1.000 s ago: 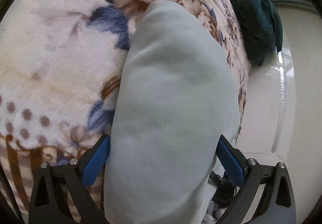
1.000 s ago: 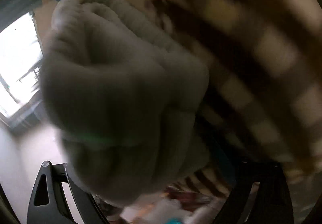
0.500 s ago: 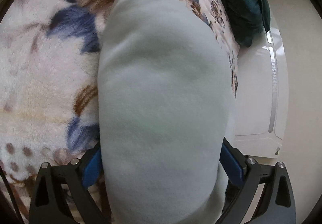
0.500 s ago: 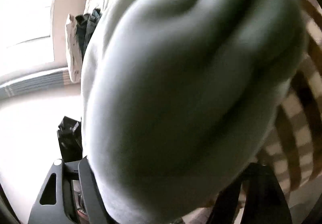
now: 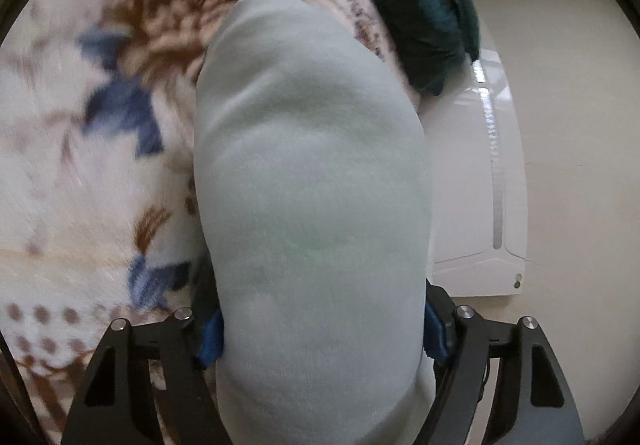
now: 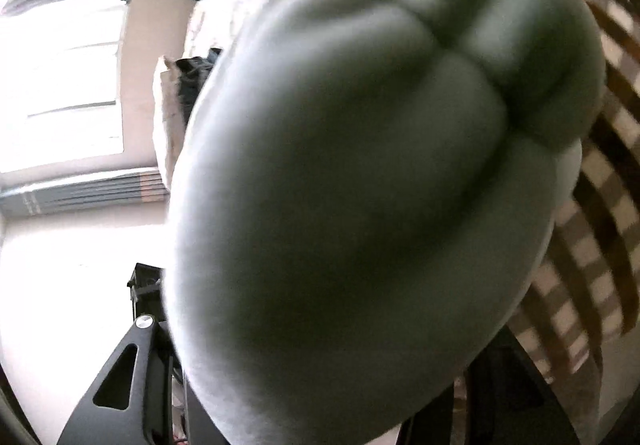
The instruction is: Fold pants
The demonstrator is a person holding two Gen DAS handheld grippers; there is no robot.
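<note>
- Pants (image 5: 312, 205) of pale grey-green fleece fill the middle of both wrist views as a soft, rounded bundle, lying over a plush floral blanket (image 5: 80, 173) on a bed.
- Their surface is smooth and matte with a fine nap; in the right wrist view the bundle (image 6: 360, 185) shows deep rounded folds and sits in shadow against a bright window (image 6: 64, 85).
- The left gripper (image 5: 322, 337) has just been closing: its blue pads press against both sides of the bundle, pinching it.
- The right gripper (image 6: 328, 385) has just been closing too, with the fleece between its black fingers; the pads are hidden, so its grip cannot be told.
- The blanket is fluffy, cream with brown and blue flowers; a brown checked part (image 6: 592, 245) shows at the right.
- A dark teal garment (image 5: 420, 13) lies at the bed's edge, above a glossy white panel (image 5: 472, 185).
- No writing can be read.
</note>
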